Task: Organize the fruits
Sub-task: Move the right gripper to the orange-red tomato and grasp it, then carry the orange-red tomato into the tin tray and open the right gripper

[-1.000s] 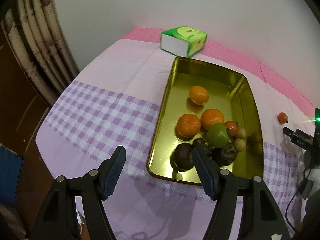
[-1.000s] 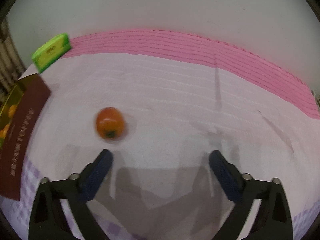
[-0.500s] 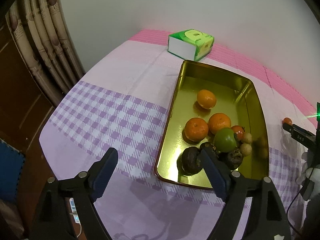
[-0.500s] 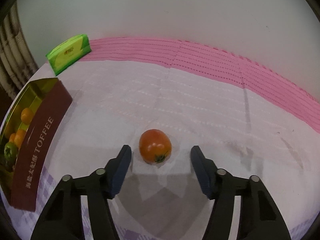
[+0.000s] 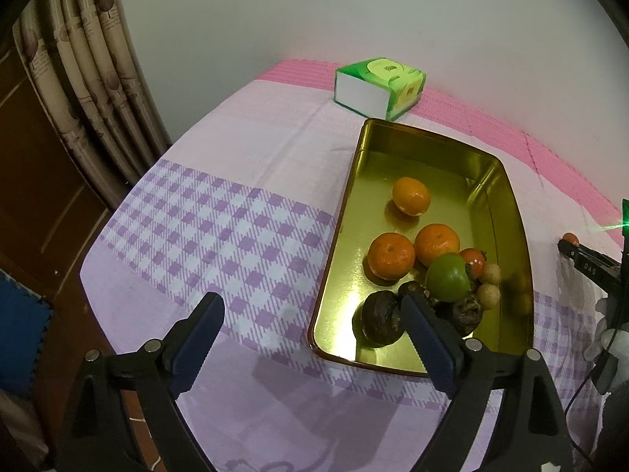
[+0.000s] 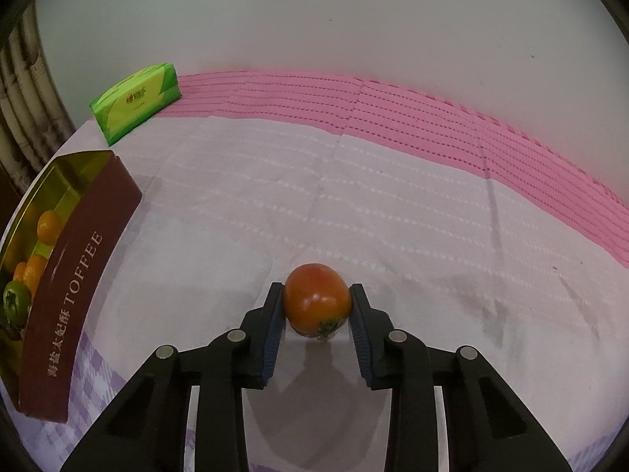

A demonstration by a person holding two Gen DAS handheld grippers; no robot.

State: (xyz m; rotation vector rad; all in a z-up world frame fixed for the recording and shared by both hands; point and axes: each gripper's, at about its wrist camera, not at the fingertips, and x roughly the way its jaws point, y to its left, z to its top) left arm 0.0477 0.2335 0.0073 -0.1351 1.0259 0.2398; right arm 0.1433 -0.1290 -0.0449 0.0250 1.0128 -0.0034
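Nine or so fruits already sit in the gold metal toffee tin [image 5: 338,232], left gripper [image 5: 310,338] gaping empty, while the right gripper [image 6: 316,305] has just closed on the last round orange-red tomato [image 6: 316,301] on the tablecloth.

tissue box [image 5: 379,87]: green, on cloth, well beyond the fingers | tablecloth [image 5: 220,212]: lilac check under fingers, pink band beyond | curtain [image 5: 90,78]: far left of fingers | wall [image 6: 314,19]: plain, behind

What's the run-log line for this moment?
right gripper: just closed, shut on tomato | left gripper: opening, empty | tin: fruit inside
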